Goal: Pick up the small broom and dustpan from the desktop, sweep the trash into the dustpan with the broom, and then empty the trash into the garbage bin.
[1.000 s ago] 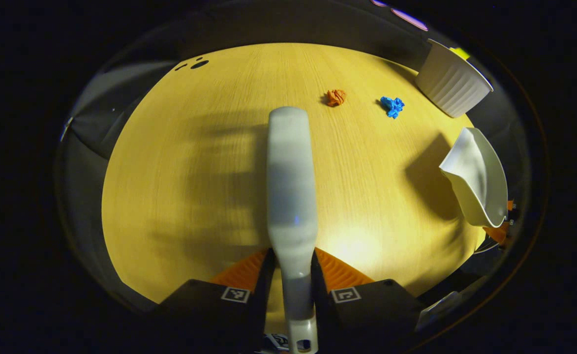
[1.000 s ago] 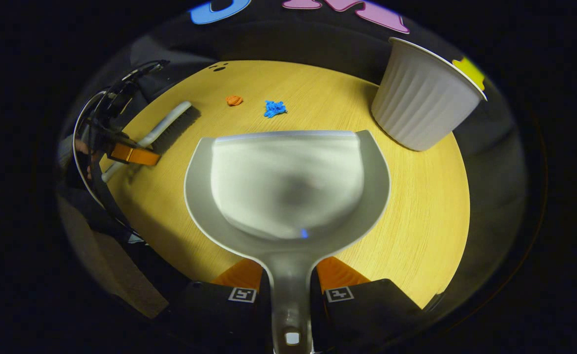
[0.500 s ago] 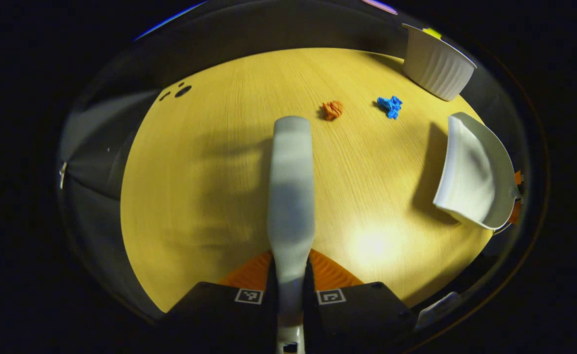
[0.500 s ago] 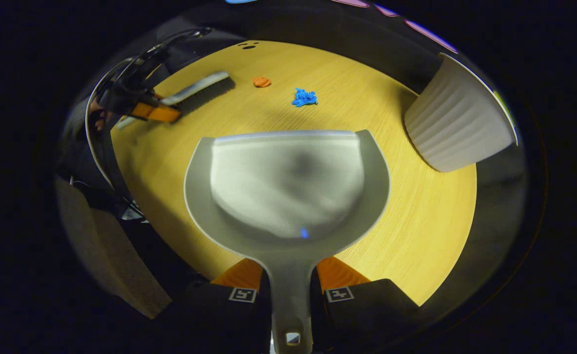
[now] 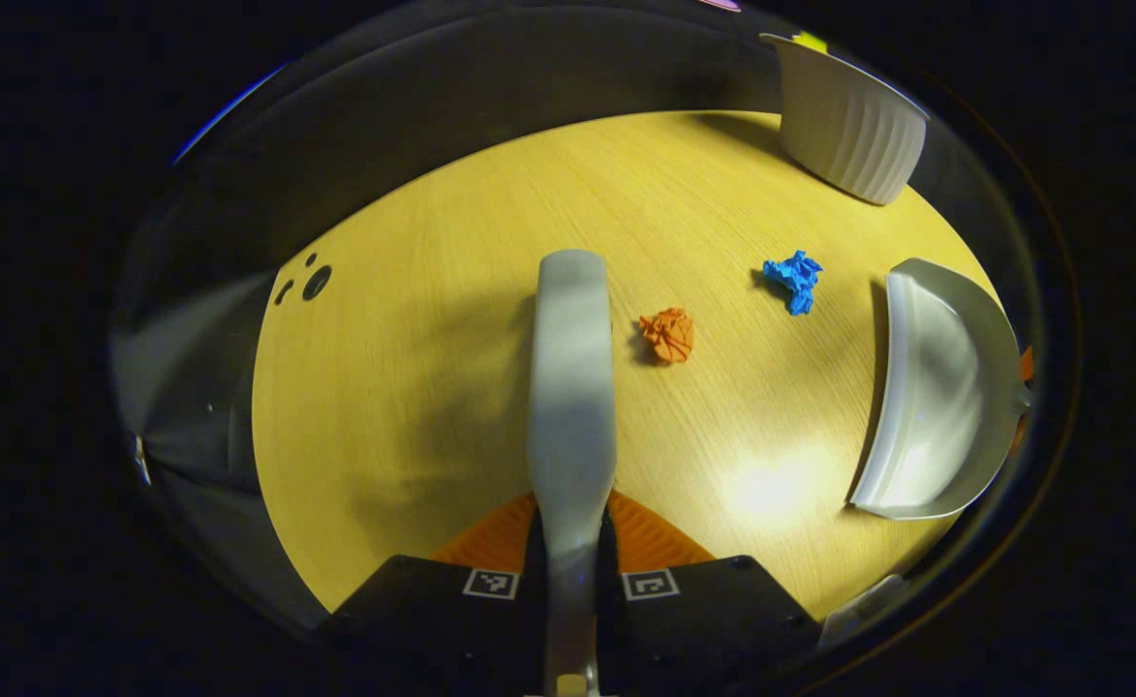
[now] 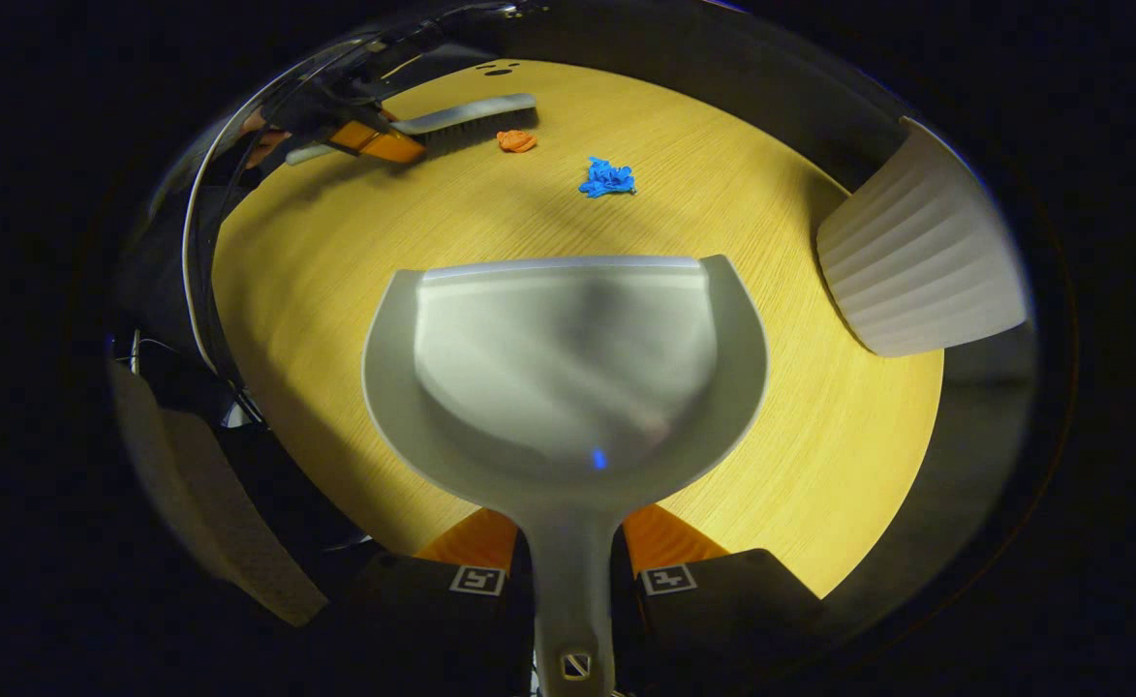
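Pick-up stage: complete. The left gripper [image 5: 570,552] is closed on the handle of the small grey plastic broom [image 5: 572,387], both fingers clamped against it. The right gripper [image 6: 572,566] is closed on the handle of the pale grey plastic dustpan [image 6: 568,368], which stands out ahead of it.

Sweeping stage: judged about to begin. In the left gripper view, the broom head lies just beside the crumpled orange paper ball [image 5: 668,335], on its left, with a narrow gap between them. The crumpled blue paper scrap [image 5: 793,280] lies farther right, between the orange ball and the dustpan's open lip. Both pieces rest on the round light-wood desktop [image 5: 413,368]; the dustpan pan is empty. In the right gripper view, the dustpan mouth faces the two pieces, which lie well apart from it.

Emptying stage: not started. The white ribbed plastic garbage bin [image 5: 848,126] stands at the far right edge of the desktop, near the dustpan.

Remaining: sweep both pieces into the pan, then tip the pan over the bin.
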A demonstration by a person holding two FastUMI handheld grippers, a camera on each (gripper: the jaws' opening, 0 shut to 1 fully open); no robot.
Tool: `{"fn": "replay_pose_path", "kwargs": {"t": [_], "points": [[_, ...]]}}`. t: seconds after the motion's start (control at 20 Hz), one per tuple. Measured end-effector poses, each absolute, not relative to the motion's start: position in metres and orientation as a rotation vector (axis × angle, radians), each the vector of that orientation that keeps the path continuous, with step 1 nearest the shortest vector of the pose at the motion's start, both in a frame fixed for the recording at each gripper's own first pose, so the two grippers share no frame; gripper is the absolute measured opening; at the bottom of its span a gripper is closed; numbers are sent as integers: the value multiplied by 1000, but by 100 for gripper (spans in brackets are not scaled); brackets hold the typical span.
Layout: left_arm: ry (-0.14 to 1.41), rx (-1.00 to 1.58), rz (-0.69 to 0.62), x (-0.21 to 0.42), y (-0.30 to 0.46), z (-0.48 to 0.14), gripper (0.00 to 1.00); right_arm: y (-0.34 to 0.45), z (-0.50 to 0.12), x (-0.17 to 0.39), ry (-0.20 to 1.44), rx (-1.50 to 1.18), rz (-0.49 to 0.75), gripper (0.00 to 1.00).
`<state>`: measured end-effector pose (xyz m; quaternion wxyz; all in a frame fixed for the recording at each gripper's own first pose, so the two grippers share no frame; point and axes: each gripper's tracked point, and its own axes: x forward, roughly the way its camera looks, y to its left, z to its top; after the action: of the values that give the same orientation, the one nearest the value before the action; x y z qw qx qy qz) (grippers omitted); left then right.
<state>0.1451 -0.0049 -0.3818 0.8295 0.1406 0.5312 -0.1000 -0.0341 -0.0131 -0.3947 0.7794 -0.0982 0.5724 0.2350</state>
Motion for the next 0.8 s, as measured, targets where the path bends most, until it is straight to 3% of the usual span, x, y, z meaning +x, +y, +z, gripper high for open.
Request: {"fn": "replay_pose_path", "kwargs": {"t": [0.25,0.3,0.4,0.5,0.7,0.75,0.8], "points": [[1098,380,-384,167,-42,-385,24,-12,-393,-30,1257,-165,519,36],[1099,379,-425,166,-52,-385,25,-12,-393,-29,1260,-156,520,40],[1107,385,-503,163,-71,-385,25,-15,-393,-28,1263,-146,520,36],[1111,376,-575,159,-91,-383,25,-16,-394,-24,1262,-144,520,40],[1120,368,-688,146,-120,-381,25,-15,-388,-13,1259,-135,522,36],[1123,364,-717,141,-127,-380,25,-13,-388,-9,1258,-133,521,40],[1130,359,-745,135,-134,-378,25,-9,-387,-5,1256,-132,521,36]]}}
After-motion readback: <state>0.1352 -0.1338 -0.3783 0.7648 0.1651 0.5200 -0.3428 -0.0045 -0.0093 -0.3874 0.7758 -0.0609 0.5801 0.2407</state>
